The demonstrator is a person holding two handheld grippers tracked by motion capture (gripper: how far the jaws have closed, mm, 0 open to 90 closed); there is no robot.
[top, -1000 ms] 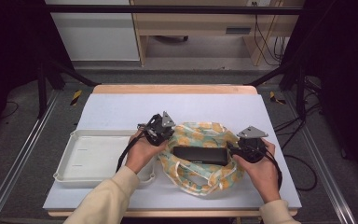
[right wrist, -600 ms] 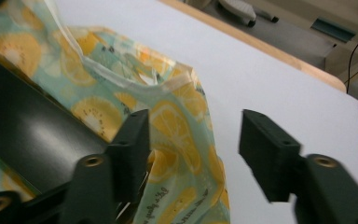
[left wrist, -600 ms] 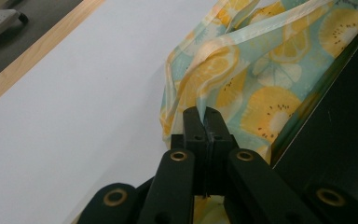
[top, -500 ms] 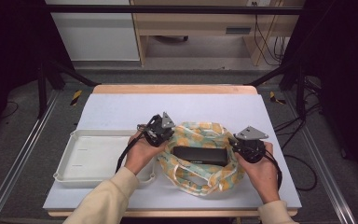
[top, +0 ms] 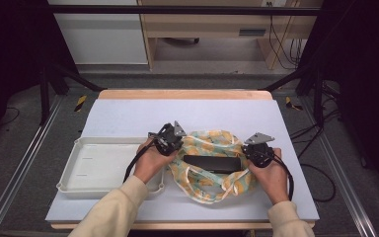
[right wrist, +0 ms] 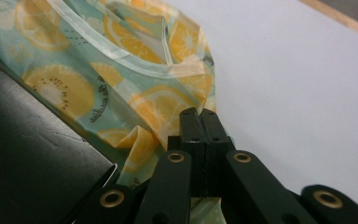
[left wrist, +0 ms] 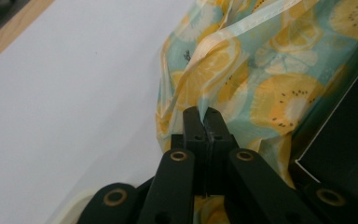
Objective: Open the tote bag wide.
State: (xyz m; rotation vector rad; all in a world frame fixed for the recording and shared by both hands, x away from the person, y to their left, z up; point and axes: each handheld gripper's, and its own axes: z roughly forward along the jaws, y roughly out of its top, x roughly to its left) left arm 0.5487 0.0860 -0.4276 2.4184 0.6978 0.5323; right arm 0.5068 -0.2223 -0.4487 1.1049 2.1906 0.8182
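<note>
both tools pinch the fruit-print bag at its two ends

high view: the fruit-print bag [top: 212,165] lies on the counter [top: 128,116], just right of the white tray [top: 91,168], with a black box [top: 212,163] resting in its mouth. the left tool [top: 170,140] sits at the bag's left edge and the right tool [top: 256,150] at its right edge, each in a hand low over the counter, forearms coming in from the near side.

left gripper view: the left tool [left wrist: 204,116] is fully closed on a fold of the bag [left wrist: 242,79] film, with the box [left wrist: 349,135] just to the side.

right gripper view: the right tool [right wrist: 198,119] has just been closing and now pinches the bag [right wrist: 135,74] edge between its jaws, the box [right wrist: 28,158] beside it.

to do this step well, i judge both grips should stay on the film alone, lifting evenly and apart so the mouth stays wide and the box slides in without tearing the thin film.
</note>
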